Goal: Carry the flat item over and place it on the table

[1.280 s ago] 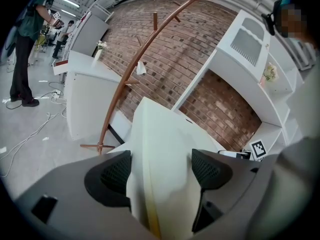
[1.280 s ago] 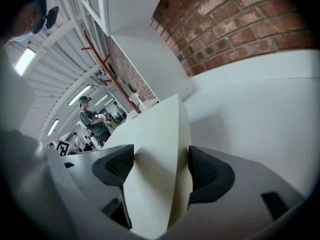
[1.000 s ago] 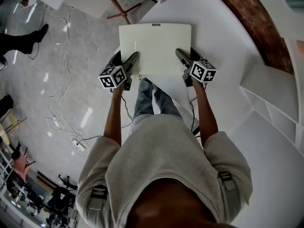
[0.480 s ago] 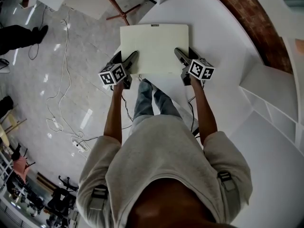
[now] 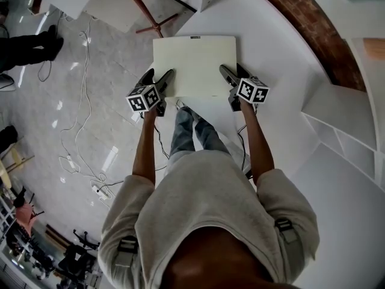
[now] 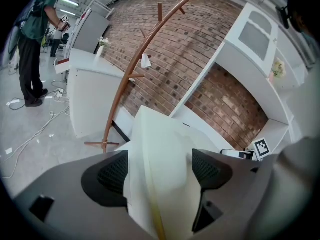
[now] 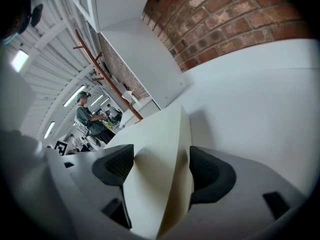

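Observation:
A flat cream board [image 5: 194, 65] is held level between both grippers, over the near edge of the white table [image 5: 283, 59]. My left gripper [image 5: 159, 80] is shut on the board's near left corner; in the left gripper view the board [image 6: 160, 164] fills the gap between the pads. My right gripper [image 5: 231, 76] is shut on the near right corner, and the right gripper view shows the board [image 7: 160, 179] clamped edge-on between the jaws.
A brick wall [image 5: 307, 29] curves behind the table. White shelving [image 5: 349, 131] stands at the right. A rust-coloured coat stand [image 5: 144, 5] rises at the left of the table. Cables [image 5: 78, 119] trail on the floor, where a person's legs [image 5: 27, 47] stand far left.
Both grippers and the board have moved a little forward, farther over the table. Both grips are unchanged.

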